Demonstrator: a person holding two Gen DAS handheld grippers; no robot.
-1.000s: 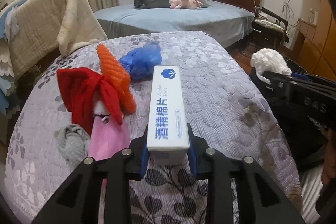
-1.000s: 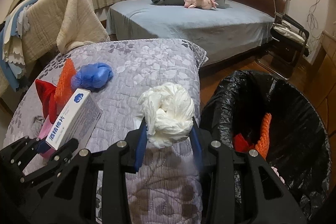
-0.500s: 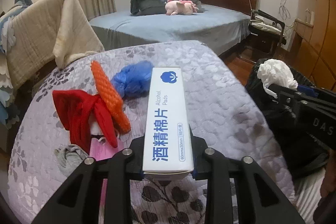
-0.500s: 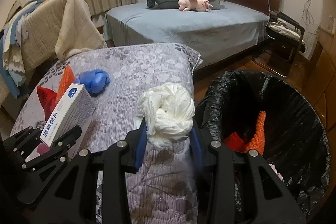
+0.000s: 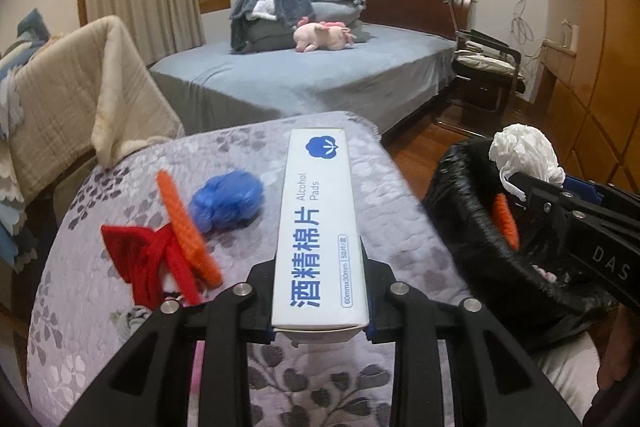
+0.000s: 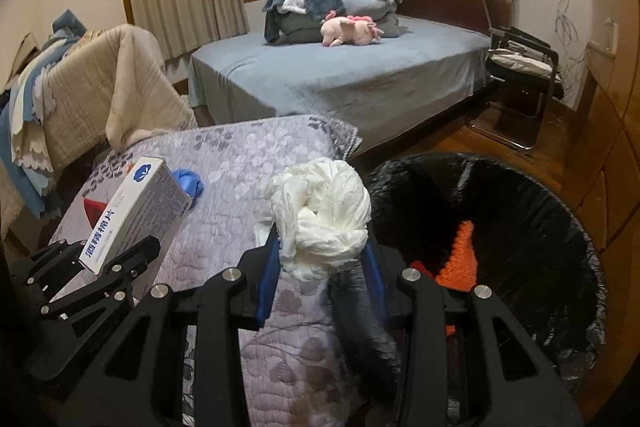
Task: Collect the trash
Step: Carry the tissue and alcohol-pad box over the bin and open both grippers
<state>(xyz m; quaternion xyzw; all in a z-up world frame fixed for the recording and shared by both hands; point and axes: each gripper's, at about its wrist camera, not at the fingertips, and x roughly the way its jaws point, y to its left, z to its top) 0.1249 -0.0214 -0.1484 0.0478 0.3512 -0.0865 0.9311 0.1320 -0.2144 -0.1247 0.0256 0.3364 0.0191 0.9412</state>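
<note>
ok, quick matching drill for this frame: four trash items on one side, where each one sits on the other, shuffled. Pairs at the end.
Items:
1. alcohol pads box
2. white crumpled bag
3. blue crumpled bag
4. orange knitted piece

Places:
A. lying on the grey floral quilt
B. inside the black-lined trash bin
C. clamped in the left gripper
D. clamped in the right gripper

Pairs: 1-C, 2-D, 3-A, 4-B
</note>
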